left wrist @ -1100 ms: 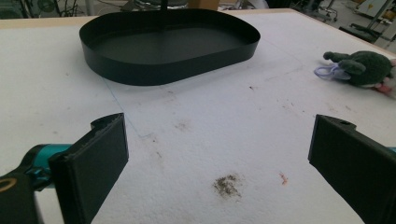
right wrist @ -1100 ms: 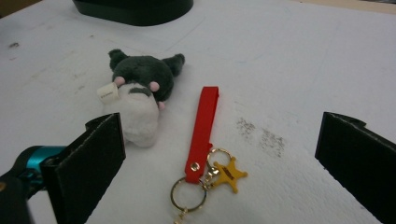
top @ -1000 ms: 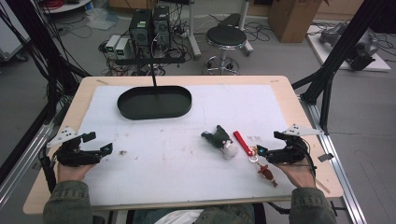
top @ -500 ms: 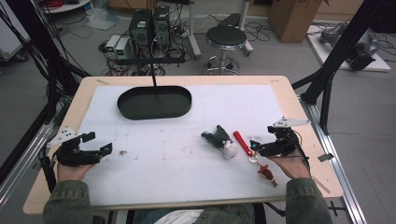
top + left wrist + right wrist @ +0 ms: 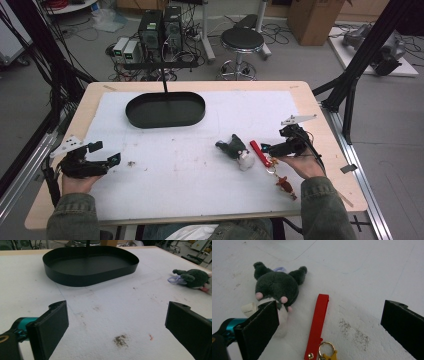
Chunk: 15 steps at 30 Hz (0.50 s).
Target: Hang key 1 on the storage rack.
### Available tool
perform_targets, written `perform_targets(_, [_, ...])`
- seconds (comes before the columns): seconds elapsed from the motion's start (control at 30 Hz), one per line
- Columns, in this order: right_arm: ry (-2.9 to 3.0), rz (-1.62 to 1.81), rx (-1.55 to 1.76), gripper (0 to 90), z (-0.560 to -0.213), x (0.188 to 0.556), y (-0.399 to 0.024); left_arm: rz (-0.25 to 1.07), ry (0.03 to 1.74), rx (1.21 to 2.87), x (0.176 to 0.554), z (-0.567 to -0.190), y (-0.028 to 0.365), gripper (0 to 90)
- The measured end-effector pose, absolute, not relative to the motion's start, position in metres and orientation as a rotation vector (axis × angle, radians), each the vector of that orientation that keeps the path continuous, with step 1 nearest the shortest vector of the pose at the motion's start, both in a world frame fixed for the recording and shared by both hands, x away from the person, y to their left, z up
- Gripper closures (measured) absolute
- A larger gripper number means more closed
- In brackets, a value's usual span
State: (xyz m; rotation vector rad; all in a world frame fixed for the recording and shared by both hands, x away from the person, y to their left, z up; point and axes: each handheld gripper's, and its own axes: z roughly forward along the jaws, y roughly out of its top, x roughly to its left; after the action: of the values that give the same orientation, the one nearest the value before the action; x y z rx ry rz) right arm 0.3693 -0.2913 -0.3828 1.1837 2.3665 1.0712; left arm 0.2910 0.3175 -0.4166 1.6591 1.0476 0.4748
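Red flat strap [image 5: 318,325] with a gold key ring lies right of centre on the white foam-covered table [image 5: 200,175], its long axis running from the far side toward the person. Far left, the left gripper [image 5: 102,155] rests with jaws spread wide, holding nothing. The black oval metal tray [image 5: 165,109] sits beyond. The dark green plush toy [image 5: 235,148] lies just left of the strap. The right gripper [image 5: 267,148] hovers over the strap, jaws apart. Its own view reveals the toy's pink spots and a gold charm [image 5: 329,356].
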Motion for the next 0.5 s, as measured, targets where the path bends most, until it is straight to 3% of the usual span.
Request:
perform_targets(0.33, [2.491,0.907,1.192,6.0,-0.392,0.383,-0.281,0.47,1.047,1.654,0.292,-0.417,0.318,5.4])
perform_targets(0.43, [2.504,0.868,1.192,19.2,-0.395,0.384,-0.278,0.469,1.047,1.652,0.292,-0.417,0.318,5.4])
perform_targets(0.5, [2.522,0.852,1.192,20.0,-0.396,0.384,-0.276,0.468,1.047,1.654,0.292,-0.417,0.318,5.4])
